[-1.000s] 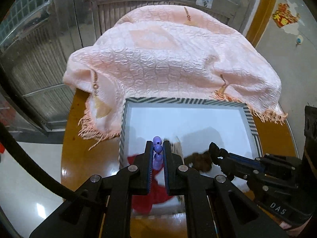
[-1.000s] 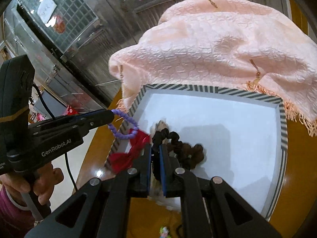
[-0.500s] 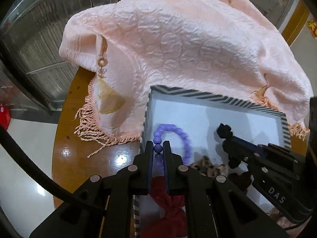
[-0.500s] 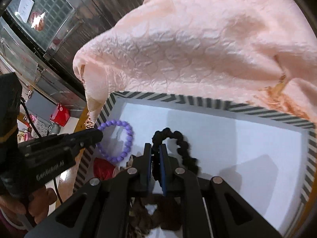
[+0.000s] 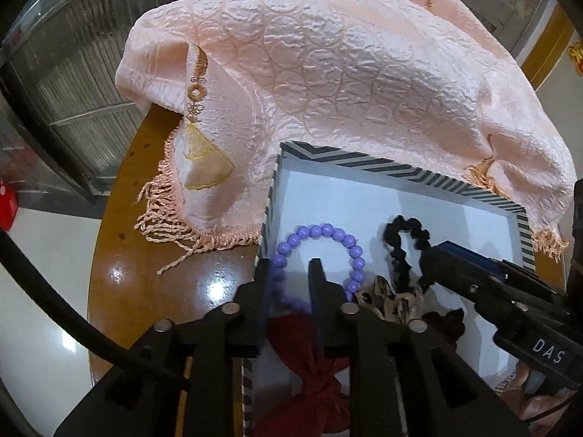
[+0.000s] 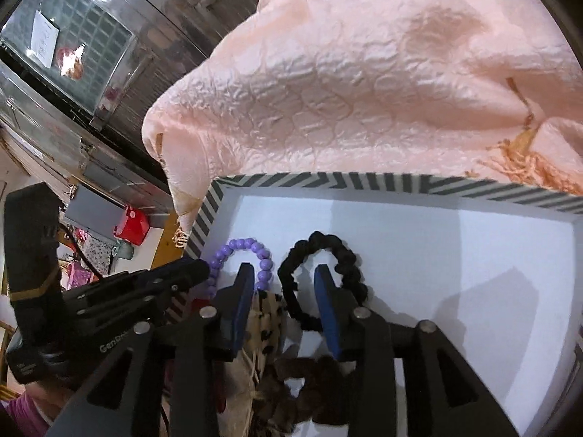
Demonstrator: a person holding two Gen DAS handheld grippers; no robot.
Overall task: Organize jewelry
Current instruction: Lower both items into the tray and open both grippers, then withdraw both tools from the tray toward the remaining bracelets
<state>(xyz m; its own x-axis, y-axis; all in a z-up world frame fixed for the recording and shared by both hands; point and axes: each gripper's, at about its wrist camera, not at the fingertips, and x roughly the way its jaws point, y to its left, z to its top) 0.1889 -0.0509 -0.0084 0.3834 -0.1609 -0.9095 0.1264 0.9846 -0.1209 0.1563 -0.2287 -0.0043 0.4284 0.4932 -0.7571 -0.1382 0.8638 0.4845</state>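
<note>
Now both sets of jaws are opening: the left gripper (image 5: 289, 266) releases the purple bead bracelet (image 5: 320, 233), the right gripper (image 6: 284, 273) the black scrunchie (image 6: 324, 245), both lying in the striped tray (image 6: 364, 181)

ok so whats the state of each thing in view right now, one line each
purple bead bracelet: lying in the tray, released
black scrunchie: lying in the tray, released
left gripper: jaws opening, not pressing on the beads
right gripper: jaws opening, not pressing on the scrunchie
striped tray: open-topped, holding the accessories
pink cloth: bunched behind the tray
</note>
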